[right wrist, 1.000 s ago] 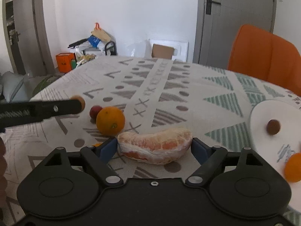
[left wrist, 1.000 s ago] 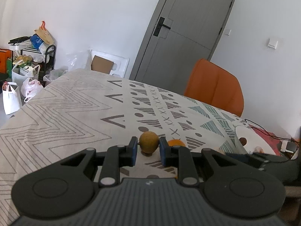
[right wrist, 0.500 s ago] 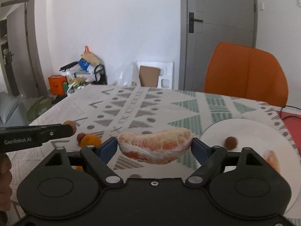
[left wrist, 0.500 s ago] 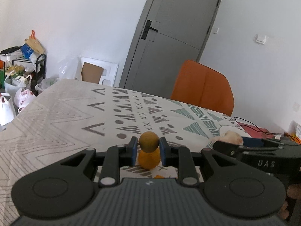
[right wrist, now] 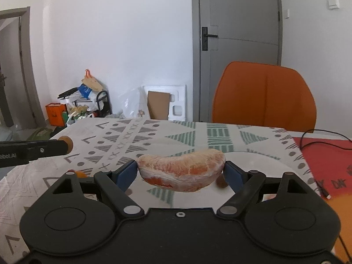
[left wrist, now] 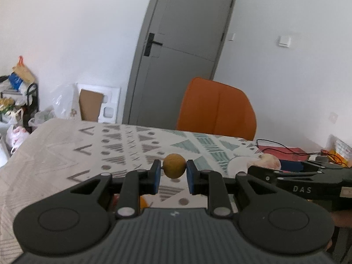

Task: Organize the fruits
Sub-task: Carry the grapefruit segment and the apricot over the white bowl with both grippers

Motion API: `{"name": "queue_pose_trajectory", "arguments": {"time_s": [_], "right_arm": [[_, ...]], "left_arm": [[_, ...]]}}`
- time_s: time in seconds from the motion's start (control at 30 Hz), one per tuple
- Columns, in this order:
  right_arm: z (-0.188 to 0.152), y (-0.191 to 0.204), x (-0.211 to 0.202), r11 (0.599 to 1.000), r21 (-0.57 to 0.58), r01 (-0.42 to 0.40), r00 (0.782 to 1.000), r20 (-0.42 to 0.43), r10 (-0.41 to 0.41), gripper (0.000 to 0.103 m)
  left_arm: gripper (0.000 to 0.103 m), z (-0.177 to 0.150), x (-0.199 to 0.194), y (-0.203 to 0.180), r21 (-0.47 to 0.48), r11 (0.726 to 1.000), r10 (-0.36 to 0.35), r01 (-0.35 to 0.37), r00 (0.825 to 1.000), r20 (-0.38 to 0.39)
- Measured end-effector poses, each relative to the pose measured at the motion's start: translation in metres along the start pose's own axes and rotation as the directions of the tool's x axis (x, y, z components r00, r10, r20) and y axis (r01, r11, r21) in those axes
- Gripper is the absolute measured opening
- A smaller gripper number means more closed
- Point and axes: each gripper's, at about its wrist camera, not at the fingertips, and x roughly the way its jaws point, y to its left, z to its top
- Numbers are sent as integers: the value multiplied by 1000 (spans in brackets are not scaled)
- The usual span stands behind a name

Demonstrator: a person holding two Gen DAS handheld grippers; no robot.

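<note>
Fruit was held in both grippers. Compared with one second earlier, both had risen above the bench (left wrist: 55,154) and travelled toward the white plate (right wrist: 259,160): the whole orange and the small red fruit that had lain ahead of the right gripper were gone from its view, with only an orange sliver (right wrist: 80,173) visible behind its left linkage, and the plate, then off to the right, lay directly beyond the jaws. In the left view, the right gripper, previously at the frame edge, reached well into the right side.

The left gripper (left wrist: 173,171) had its jaws nearly closed, pinching a small round tan-brown fruit (left wrist: 174,165) between the blue pads (left wrist: 155,176), clear of the patterned cloth. The right gripper (right wrist: 181,171) had its jaws wide, clamped on the two ends of a peeled pomelo segment (right wrist: 181,169), held crosswise above the plate's near edge. A small brown fruit (right wrist: 220,181) lay on the plate just behind the segment's right end.
</note>
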Motion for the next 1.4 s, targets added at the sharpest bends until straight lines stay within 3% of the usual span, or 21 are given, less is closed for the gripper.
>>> {"name": "queue_pose_trajectory", "arguments": {"time_s": [0.3, 0.53, 0.93, 1.4], "right_arm": [[5, -30, -8, 999, 35, 9, 999, 45, -10, 82], [-2, -59, -7, 991, 129, -15, 998, 70, 6, 82], [-12, -95, -1, 979, 192, 61, 997, 40, -70, 82], [-24, -113, 20, 969, 240, 60, 998, -42, -51, 83]], "left_arm": [[23, 8, 16, -41, 80, 996, -26, 27, 1000, -8], [23, 6, 36, -65, 128, 991, -38, 41, 999, -25], [23, -5, 80, -95, 162, 984, -66, 79, 994, -83], [23, -13, 127, -110, 146, 981, -98, 124, 980, -174]]}}
